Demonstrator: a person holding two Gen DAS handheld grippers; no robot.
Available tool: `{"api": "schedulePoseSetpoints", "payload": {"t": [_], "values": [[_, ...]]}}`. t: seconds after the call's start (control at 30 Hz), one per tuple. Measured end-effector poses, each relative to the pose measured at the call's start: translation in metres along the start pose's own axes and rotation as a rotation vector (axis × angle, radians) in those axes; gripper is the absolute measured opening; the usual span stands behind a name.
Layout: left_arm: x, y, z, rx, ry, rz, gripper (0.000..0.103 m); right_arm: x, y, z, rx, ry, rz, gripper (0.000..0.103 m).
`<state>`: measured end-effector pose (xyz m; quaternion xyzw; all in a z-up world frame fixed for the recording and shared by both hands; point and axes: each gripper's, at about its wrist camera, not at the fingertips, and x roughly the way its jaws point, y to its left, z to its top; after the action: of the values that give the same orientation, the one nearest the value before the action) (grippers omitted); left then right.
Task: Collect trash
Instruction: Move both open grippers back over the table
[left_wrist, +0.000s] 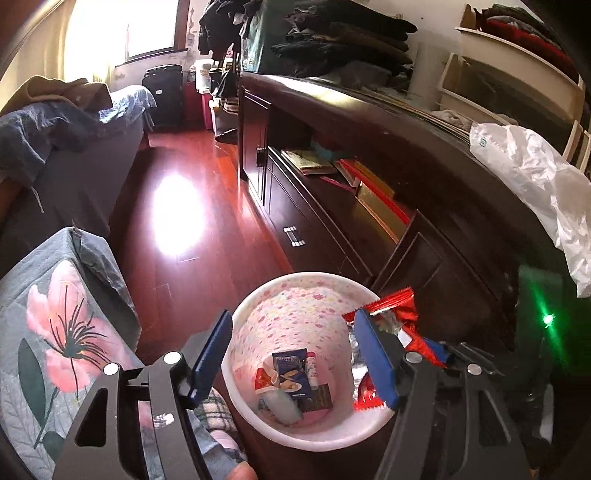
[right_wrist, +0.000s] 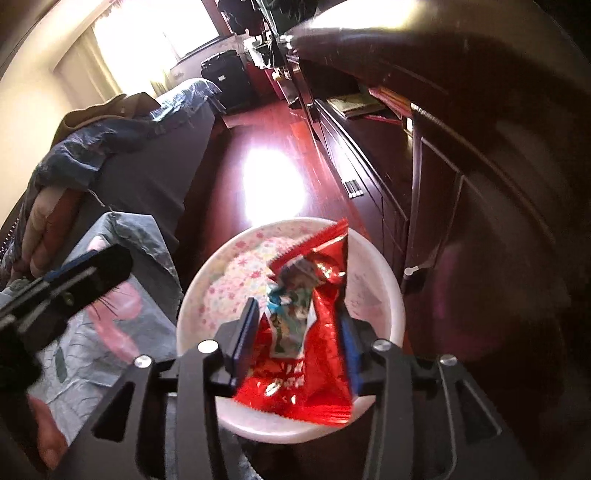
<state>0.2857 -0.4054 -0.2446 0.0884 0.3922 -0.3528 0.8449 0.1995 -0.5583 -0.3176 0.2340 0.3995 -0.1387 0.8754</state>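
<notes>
Left wrist view: the left gripper (left_wrist: 295, 358) hangs over a white bin (left_wrist: 306, 430) with a flowered lining, its jaws spread wide with nothing between them. Small wrappers (left_wrist: 291, 380) lie at the bottom of the bin. In the right wrist view, the right gripper (right_wrist: 295, 343) stands partly open above the bin (right_wrist: 391, 295), and a red snack bag (right_wrist: 314, 354) sits between its blue pads; whether they press on it cannot be told. A flowered quilt (left_wrist: 55, 332) lies beside the bin.
</notes>
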Motion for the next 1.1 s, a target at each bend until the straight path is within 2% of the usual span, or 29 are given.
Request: {"api": "schedulePoseSetpoints", "payload": {"t": [0.1,0.2,0.3,0.4,0.63,0.87,0.97,1.1], "values": [[-0.006,0.004,0.001,-0.011,-0.018,0.005,0.072,0.004,0.001,-0.001,-0.011,-0.001,-0.004,0.054],[-0.015,0.009,-0.001,-0.016,-0.033,0.020,0.076,0.005,0.005,-0.001,-0.027,0.004,-0.017,0.055],[-0.029,0.016,-0.004,-0.029,-0.054,0.050,0.077,-0.001,0.009,-0.002,-0.030,0.005,-0.012,0.056],[-0.047,0.028,-0.008,-0.046,-0.076,0.105,0.081,-0.011,0.017,-0.003,-0.039,0.001,-0.002,0.065],[-0.094,0.076,-0.031,-0.120,-0.101,0.325,0.090,-0.044,0.060,-0.006,-0.092,-0.012,0.085,0.073],[-0.137,0.144,-0.062,-0.222,-0.097,0.568,0.091,-0.067,0.141,-0.019,-0.242,-0.003,0.208,0.076],[-0.151,0.177,-0.077,-0.271,-0.074,0.653,0.092,-0.071,0.176,-0.028,-0.311,0.004,0.252,0.076],[-0.154,0.231,-0.094,-0.365,-0.004,0.723,0.091,-0.073,0.219,-0.039,-0.389,0.010,0.295,0.076]]}}
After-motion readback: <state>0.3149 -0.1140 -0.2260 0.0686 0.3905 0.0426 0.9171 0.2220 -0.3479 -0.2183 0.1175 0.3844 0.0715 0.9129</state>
